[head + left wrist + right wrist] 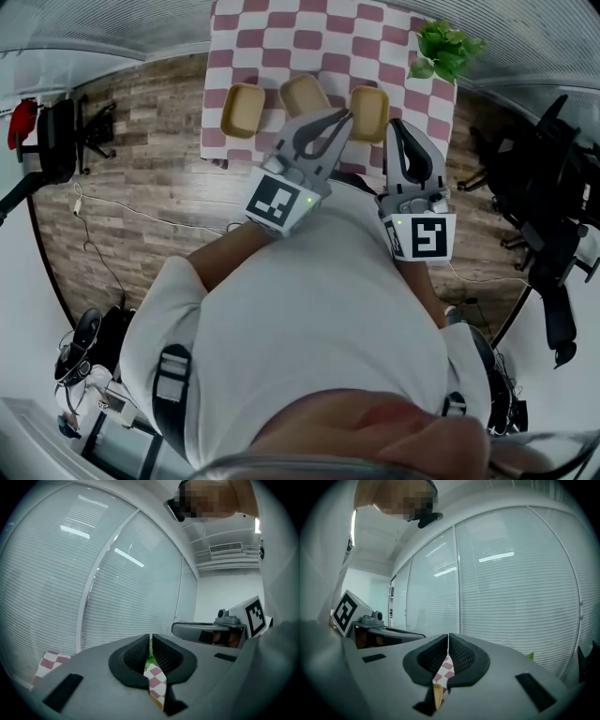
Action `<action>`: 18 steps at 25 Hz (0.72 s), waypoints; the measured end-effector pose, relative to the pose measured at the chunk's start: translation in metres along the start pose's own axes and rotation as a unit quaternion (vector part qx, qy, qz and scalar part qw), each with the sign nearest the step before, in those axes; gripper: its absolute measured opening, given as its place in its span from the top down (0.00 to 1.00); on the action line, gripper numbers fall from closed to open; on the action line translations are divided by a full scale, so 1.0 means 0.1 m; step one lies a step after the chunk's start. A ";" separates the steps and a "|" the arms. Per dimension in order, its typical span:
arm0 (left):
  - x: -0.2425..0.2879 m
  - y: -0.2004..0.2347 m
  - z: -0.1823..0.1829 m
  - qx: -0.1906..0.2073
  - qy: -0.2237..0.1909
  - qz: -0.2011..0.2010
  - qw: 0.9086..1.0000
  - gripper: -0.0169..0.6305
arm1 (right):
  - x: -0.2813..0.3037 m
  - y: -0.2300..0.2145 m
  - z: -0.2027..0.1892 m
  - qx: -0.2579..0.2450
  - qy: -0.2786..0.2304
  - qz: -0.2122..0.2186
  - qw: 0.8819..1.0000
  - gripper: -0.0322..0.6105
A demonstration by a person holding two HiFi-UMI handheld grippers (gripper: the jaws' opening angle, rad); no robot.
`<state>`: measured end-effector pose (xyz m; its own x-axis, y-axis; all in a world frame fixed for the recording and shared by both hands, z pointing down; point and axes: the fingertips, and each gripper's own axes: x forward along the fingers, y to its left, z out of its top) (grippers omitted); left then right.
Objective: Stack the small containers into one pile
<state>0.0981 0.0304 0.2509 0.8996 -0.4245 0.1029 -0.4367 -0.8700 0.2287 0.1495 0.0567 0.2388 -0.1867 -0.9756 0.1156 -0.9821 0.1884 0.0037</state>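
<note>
The left tool (339, 122) and right tool (397, 129) are both closed and empty; three containers (243, 110) sit in a row across the counter (281, 37), just ahead; the right container (369, 112) lies between both tips.

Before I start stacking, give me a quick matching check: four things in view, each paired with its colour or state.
Things:
1. plant
2. containers
3. tablecloth
4. left tongs

Colour or state:
a. shut, holding nothing
b. dark pink and white checks
c. green
d. tan, side by side, not stacked

Pairs: 1-c, 2-d, 3-b, 4-a
</note>
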 end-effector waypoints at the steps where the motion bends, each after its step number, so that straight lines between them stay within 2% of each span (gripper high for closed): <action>1: 0.03 -0.01 -0.01 0.000 0.001 0.001 1.000 0.90 | -0.01 -0.03 0.00 0.001 0.001 0.002 1.000 0.90; 11: 0.24 0.00 -0.36 -0.003 0.051 0.009 0.999 0.90 | -0.03 -0.27 -0.24 0.014 0.020 0.004 1.000 0.90; 18: 0.38 0.06 -0.83 -0.020 0.107 0.003 0.994 0.90 | 0.01 -0.37 -0.65 0.019 0.059 0.001 0.998 0.90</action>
<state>0.1301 0.0297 0.3370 0.8798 -0.3626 0.3072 -0.4451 -0.8554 0.2649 0.1873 0.0561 0.3034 -0.1867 -0.9547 0.2318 -0.9824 0.1838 -0.0345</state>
